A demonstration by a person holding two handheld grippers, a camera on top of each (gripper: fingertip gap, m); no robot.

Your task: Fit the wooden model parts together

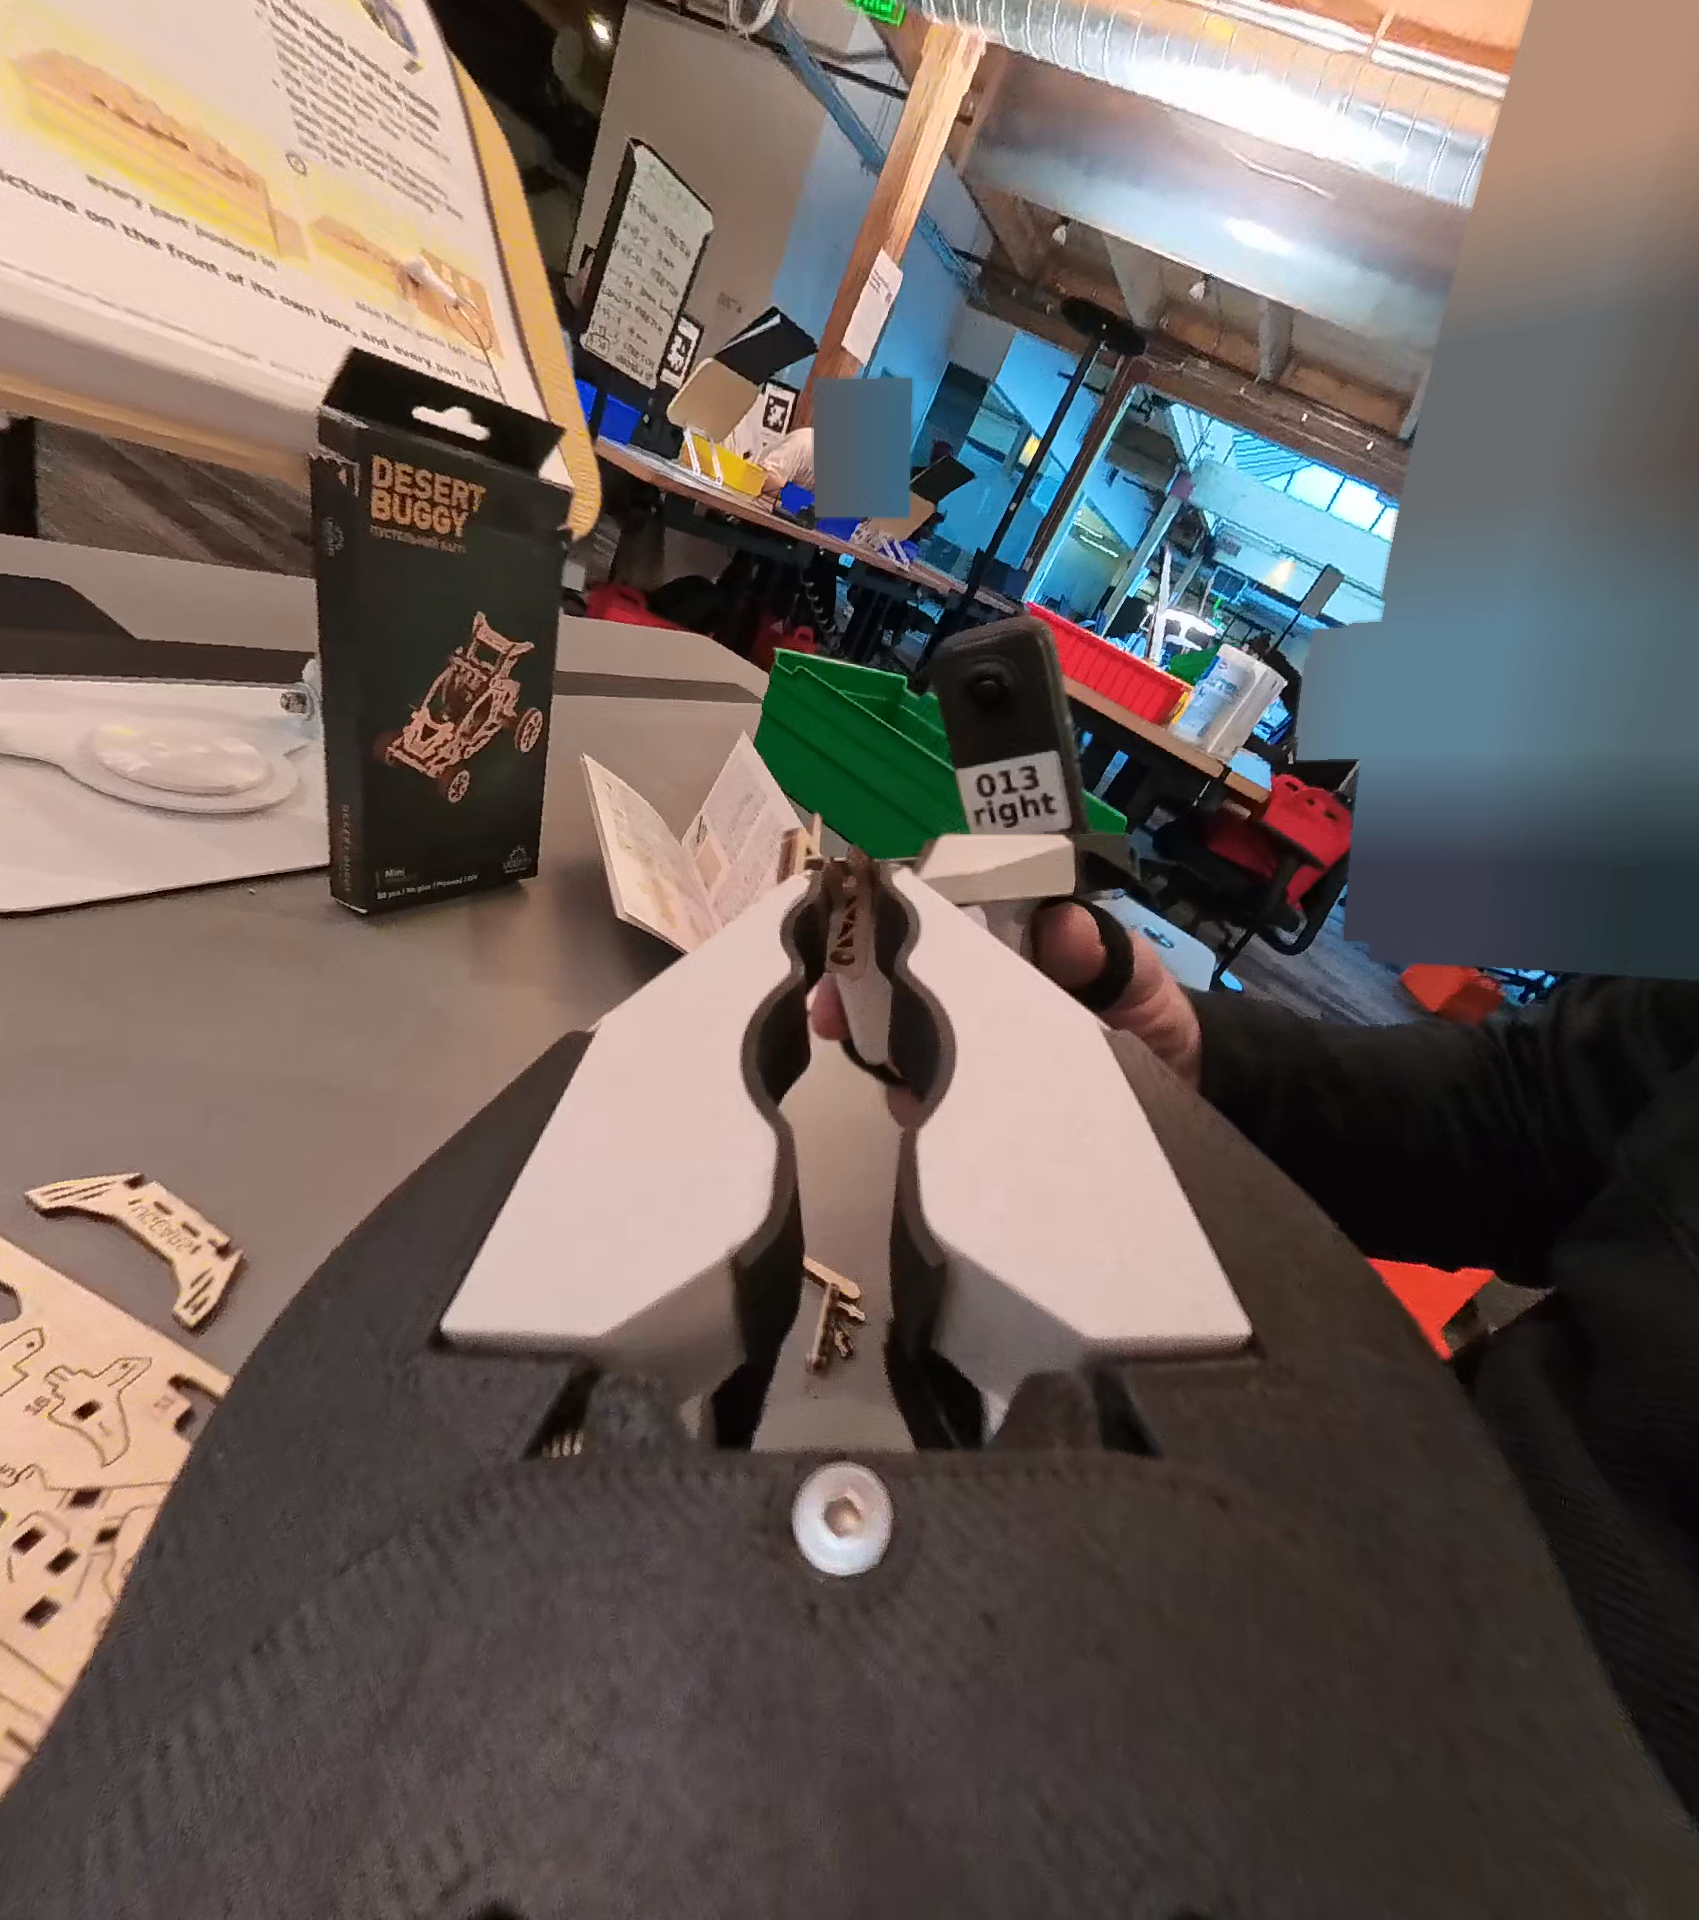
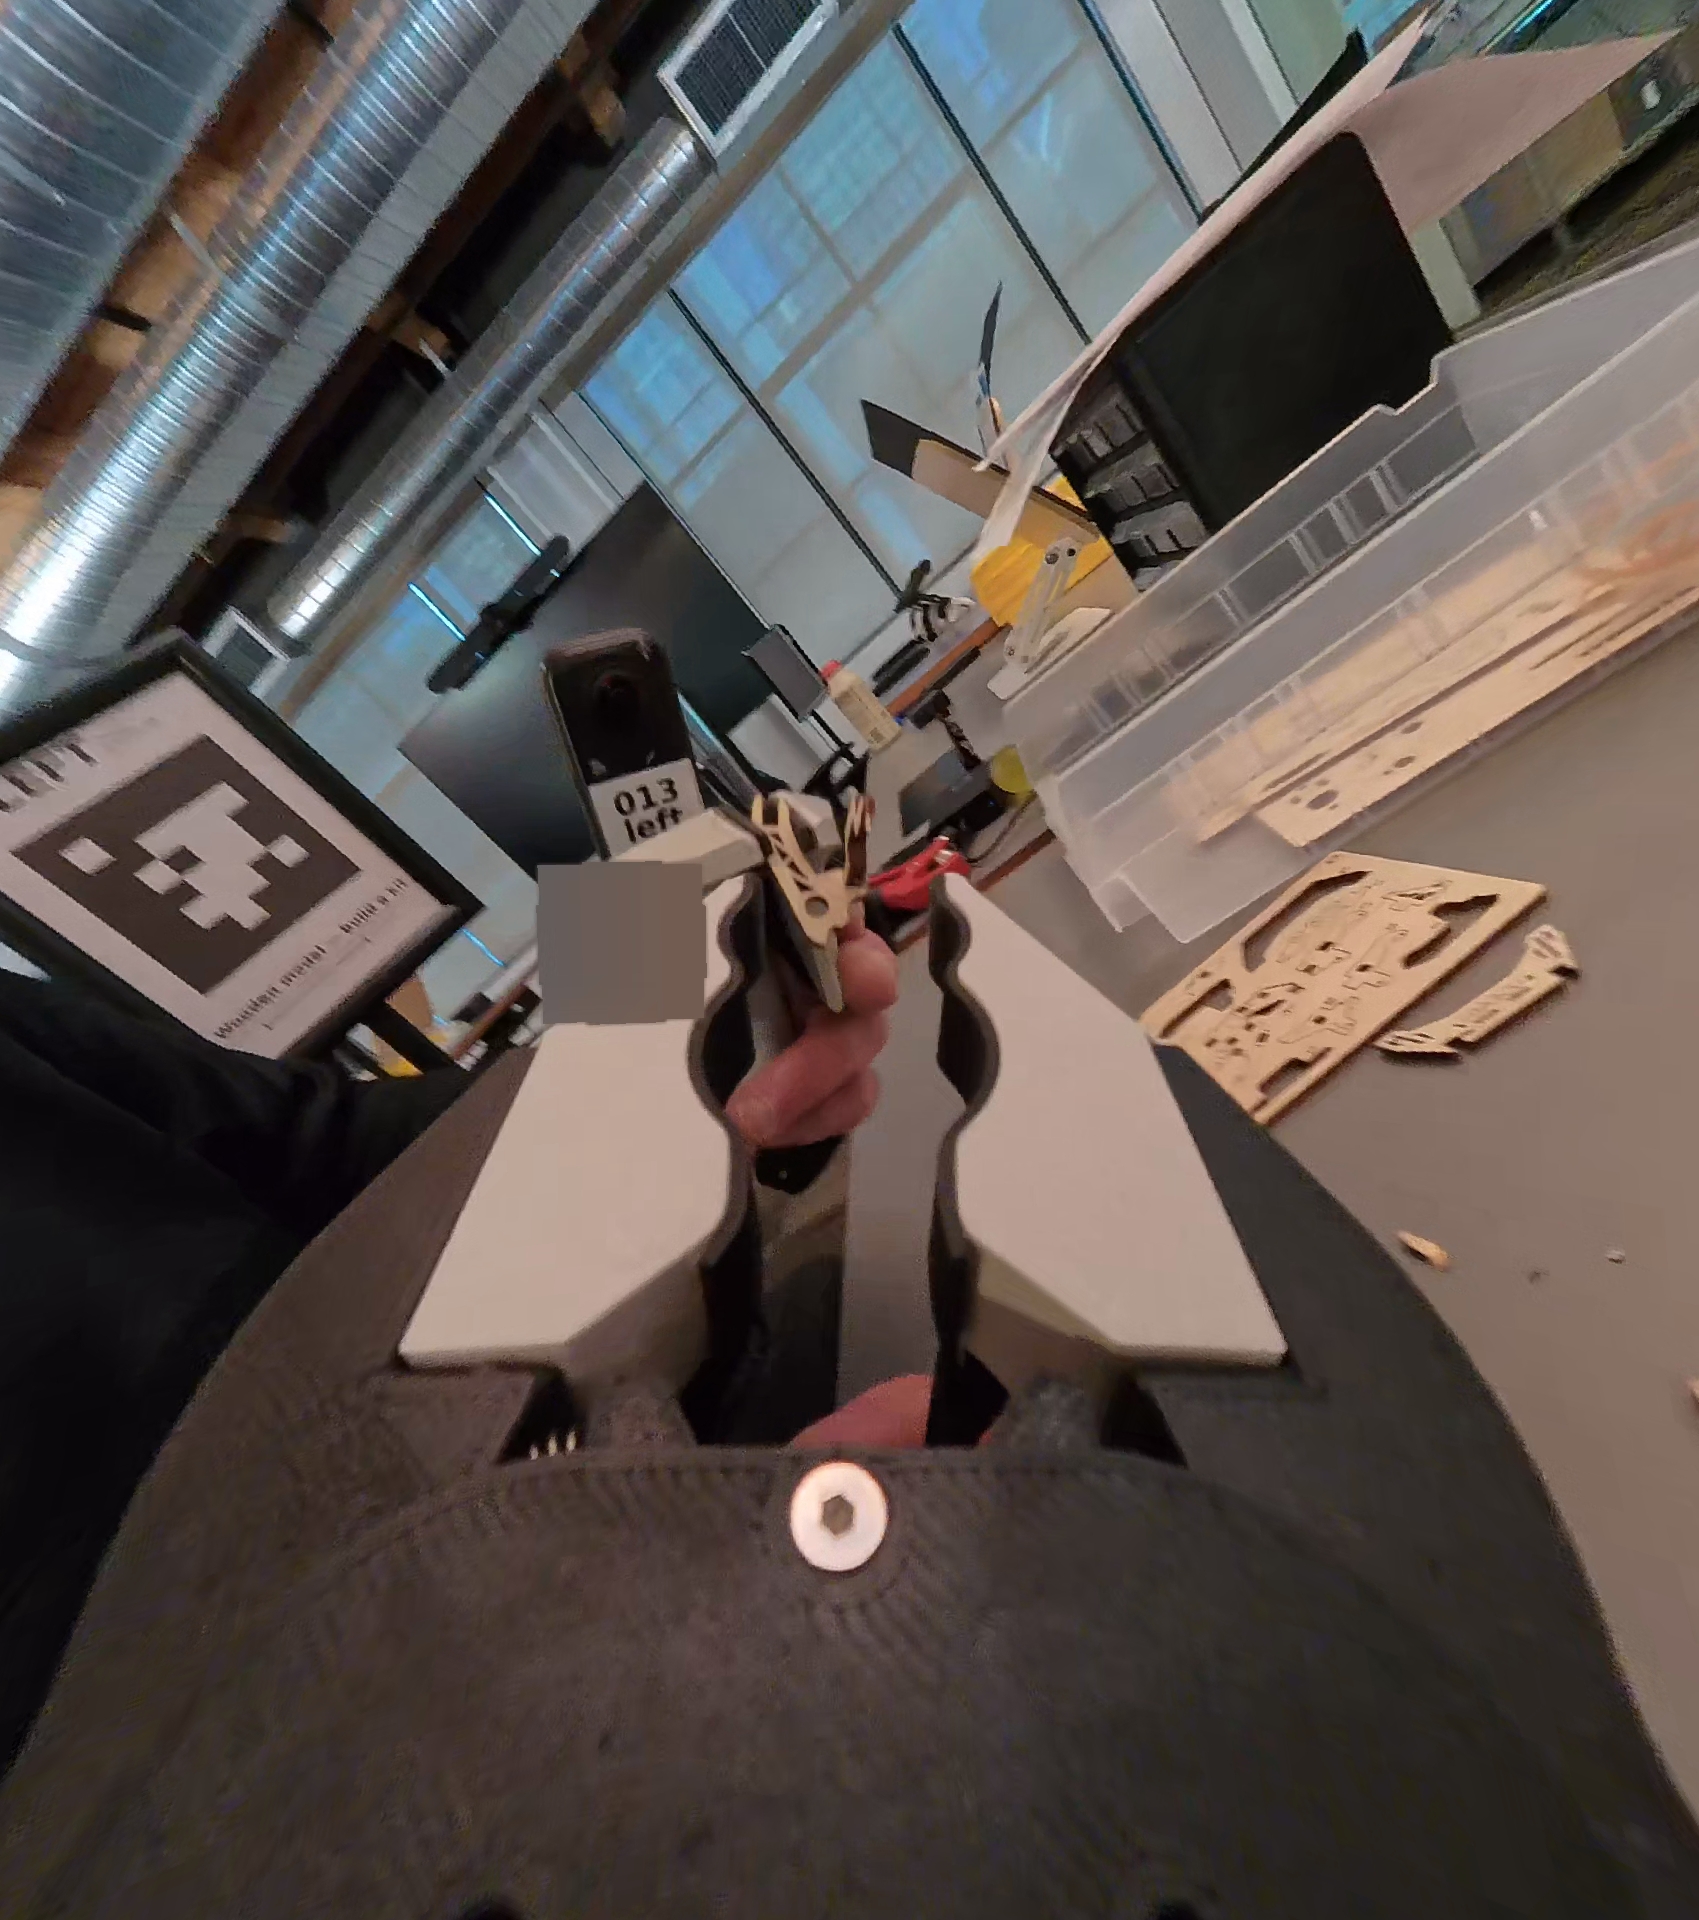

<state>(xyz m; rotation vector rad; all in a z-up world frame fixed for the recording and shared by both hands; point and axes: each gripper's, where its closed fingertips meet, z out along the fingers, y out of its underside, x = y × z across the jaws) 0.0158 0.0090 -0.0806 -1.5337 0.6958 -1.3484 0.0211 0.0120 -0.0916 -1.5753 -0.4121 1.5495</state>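
Observation:
In the left wrist view my left gripper (image 1: pixel 850 896) is shut on a small flat wooden model part (image 1: pixel 847 927), which stands upright between its pads above the grey table (image 1: pixel 201 1039). A white finger (image 1: pixel 1006 868) of my right gripper shows just behind it, with a person's hand on the handle. In the right wrist view my right gripper (image 2: pixel 845 925) is open. The same wooden part (image 2: pixel 809 883) stands between its fingers, close to the left one and not pressed by either. The left gripper's finger (image 2: pixel 699 850) shows behind the part.
A cut-out wooden sheet (image 1: pixel 3 1455) and a loose curved part (image 1: pixel 138 1236) lie at the left; both show in the right wrist view (image 2: pixel 1323 966). A black kit box (image 1: pixel 440 675), an open booklet (image 1: pixel 689 842), a green bin (image 1: pixel 845 748) and a clear tray (image 2: pixel 1447 623) stand around. Less than 4 cm separates the two grippers' tips.

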